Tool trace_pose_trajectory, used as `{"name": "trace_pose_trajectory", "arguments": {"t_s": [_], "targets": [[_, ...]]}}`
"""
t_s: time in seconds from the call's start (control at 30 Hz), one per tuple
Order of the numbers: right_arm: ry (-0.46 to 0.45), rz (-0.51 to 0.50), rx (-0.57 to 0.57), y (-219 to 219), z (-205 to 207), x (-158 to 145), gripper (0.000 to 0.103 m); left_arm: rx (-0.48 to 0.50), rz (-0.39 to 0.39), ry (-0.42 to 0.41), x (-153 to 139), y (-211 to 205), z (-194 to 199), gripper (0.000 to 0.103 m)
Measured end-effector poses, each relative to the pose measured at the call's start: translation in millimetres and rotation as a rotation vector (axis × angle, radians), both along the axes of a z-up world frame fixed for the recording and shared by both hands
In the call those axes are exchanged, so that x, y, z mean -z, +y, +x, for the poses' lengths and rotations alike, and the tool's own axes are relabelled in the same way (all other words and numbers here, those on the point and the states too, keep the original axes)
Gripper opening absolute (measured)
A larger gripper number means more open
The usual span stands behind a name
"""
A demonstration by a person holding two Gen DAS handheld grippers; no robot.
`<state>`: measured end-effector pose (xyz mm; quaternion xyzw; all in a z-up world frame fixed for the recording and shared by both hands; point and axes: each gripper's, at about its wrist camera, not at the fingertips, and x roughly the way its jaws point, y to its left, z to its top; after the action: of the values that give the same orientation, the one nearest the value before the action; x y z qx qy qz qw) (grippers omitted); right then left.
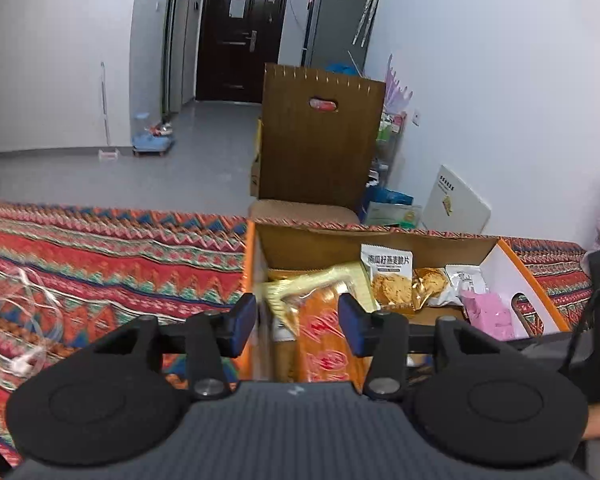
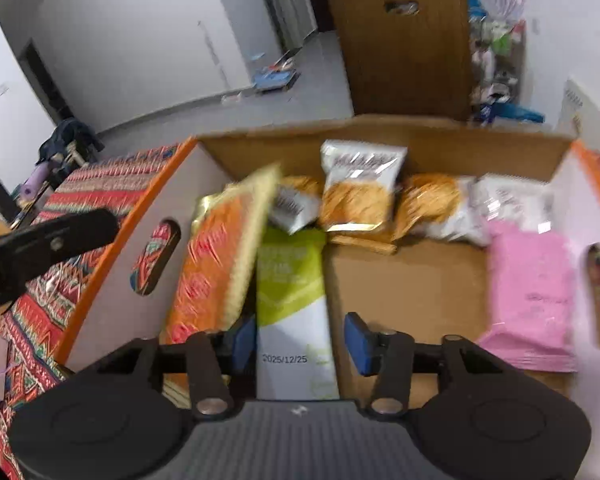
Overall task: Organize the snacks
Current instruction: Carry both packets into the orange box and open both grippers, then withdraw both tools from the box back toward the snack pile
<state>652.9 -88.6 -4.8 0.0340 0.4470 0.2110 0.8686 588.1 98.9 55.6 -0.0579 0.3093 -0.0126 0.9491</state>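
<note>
An open cardboard box (image 1: 384,236) (image 2: 380,136) sits on a patterned cloth and holds snack packs. An orange and gold pack (image 1: 324,332) (image 2: 216,256) leans against the box's left wall. My left gripper (image 1: 298,320) is open, its jaws on either side of that pack, above the box's left side. My right gripper (image 2: 300,342) is open over a green and white pack (image 2: 294,300) lying in the box. Cracker packs (image 2: 360,192) (image 1: 390,276) stand along the far wall. A pink pack (image 2: 532,292) (image 1: 488,312) lies at the right.
The patterned cloth (image 1: 100,256) (image 2: 32,316) covers the surface left of the box, with a clear cord (image 1: 20,320) on it. A tall brown cardboard panel (image 1: 320,136) (image 2: 404,44) stands behind the box. The other gripper's black body (image 2: 40,248) shows at the left.
</note>
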Motion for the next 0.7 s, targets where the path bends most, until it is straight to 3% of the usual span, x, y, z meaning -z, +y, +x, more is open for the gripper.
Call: {"name": "trace_pose_trajectory", "arguments": {"t_s": [0.2, 0.27, 0.33, 0.4, 0.5, 0.7], "targets": [[-0.105, 0.009, 0.026, -36.0, -35.4, -60.5, 0.055, -0.020, 0.012, -0.058, -42.9, -5.4, -40.3, 0.058], [-0.148, 0.003, 0.021, -48.7, -57.1, -84.0, 0.057, -0.009, 0.017, -0.089, -57.3, -11.0, -59.7, 0.067], [-0.201, 0.013, 0.019, -63.3, -84.1, -107.1, 0.070, 0.009, 0.038, -0.131, -67.5, -19.4, -89.0, 0.071], [-0.269, 0.055, 0.013, -83.5, -118.8, -125.6, 0.082, 0.027, 0.062, -0.155, -72.0, -28.3, -123.6, 0.073], [-0.350, 0.059, -0.007, -110.9, -180.0, -139.1, 0.085, 0.030, 0.042, -0.196, -73.6, -36.5, -186.4, 0.081], [-0.503, 0.059, -0.024, -147.7, -297.9, -132.5, 0.096, 0.096, -0.029, -0.282, -51.5, -57.9, -328.0, 0.098]]}}
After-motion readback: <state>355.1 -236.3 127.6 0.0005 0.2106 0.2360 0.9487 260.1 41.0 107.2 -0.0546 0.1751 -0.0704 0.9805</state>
